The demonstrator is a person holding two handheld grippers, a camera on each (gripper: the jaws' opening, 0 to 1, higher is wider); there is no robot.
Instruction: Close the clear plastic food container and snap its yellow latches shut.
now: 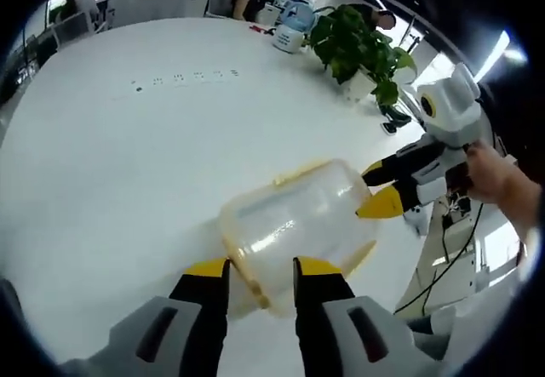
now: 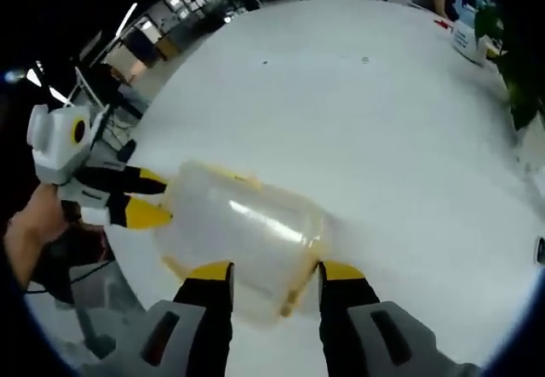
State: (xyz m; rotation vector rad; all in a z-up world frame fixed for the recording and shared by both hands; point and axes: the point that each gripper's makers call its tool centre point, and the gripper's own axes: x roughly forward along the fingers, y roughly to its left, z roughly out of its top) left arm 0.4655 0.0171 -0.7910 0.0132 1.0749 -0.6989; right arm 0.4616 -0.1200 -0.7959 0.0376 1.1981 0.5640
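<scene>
Clear container (image 1: 294, 224) lies lengthwise between both grippers' jaws.

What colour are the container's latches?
Yellow. The latches edge the clear container, and they show best in the right gripper view.

Your left gripper (image 1: 261, 268), black with yellow tips, has its jaws parted astride the near end of the clear plastic container (image 1: 294, 224). Your right gripper (image 2: 275, 271) straddles the container's other end, jaws likewise apart. Your bare hand (image 1: 498, 179) grips the right gripper's handle, beside the container.
</scene>
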